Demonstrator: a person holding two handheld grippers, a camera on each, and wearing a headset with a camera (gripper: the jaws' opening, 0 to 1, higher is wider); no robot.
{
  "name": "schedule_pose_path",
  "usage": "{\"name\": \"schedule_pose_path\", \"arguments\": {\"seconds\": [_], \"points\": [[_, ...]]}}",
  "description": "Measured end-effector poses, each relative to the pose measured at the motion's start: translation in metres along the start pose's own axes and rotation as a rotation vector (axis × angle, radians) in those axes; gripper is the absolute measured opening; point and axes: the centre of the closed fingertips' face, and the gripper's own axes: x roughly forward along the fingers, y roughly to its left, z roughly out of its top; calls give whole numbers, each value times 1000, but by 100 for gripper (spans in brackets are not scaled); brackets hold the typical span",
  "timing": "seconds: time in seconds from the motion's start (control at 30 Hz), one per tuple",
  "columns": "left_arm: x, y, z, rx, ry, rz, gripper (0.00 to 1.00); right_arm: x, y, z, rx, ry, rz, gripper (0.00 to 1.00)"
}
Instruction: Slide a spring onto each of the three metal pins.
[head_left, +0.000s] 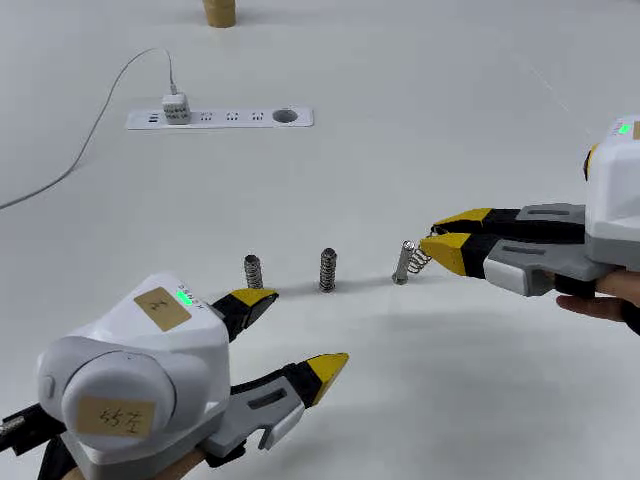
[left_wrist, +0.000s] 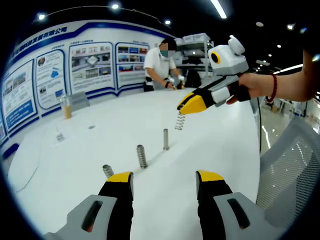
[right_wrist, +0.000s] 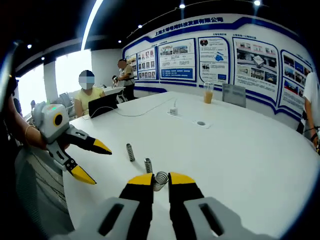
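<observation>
Three metal pins stand in a row on the white table. The left pin (head_left: 253, 270) and the middle pin (head_left: 328, 268) each carry a spring. The right pin (head_left: 402, 262) (left_wrist: 165, 139) is bare. My right gripper (head_left: 436, 242) (right_wrist: 161, 181) is shut on a loose spring (head_left: 420, 258) (left_wrist: 180, 121) (right_wrist: 161, 179), which hangs tilted beside and just above the bare pin's top, apart from it in the left gripper view. My left gripper (head_left: 297, 330) (left_wrist: 165, 180) is open and holds nothing, in front of the row near the left pin.
A white power strip (head_left: 220, 118) with a plugged-in charger (head_left: 176, 107) and its cable lies further back. A cup (head_left: 219, 12) stands at the far edge. People are at the table's far side in both gripper views.
</observation>
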Motion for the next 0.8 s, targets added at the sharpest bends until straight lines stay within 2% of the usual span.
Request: {"name": "schedule_pose_path", "arguments": {"seconds": [0.17,0.4,0.63,0.8], "points": [[-5,10,-2,-40,-7,33,59,4,-6,3,-40,-1,-24,12],[-8,23,-6,-85,-2,79,67,11,-19,2,-50,-3,-59,12],[-10,30,-9,-96,4,106,74,17,-30,3,-58,-5,-92,12],[-11,33,-8,-112,-3,124,81,24,-35,-4,-82,34,-113,12]]}}
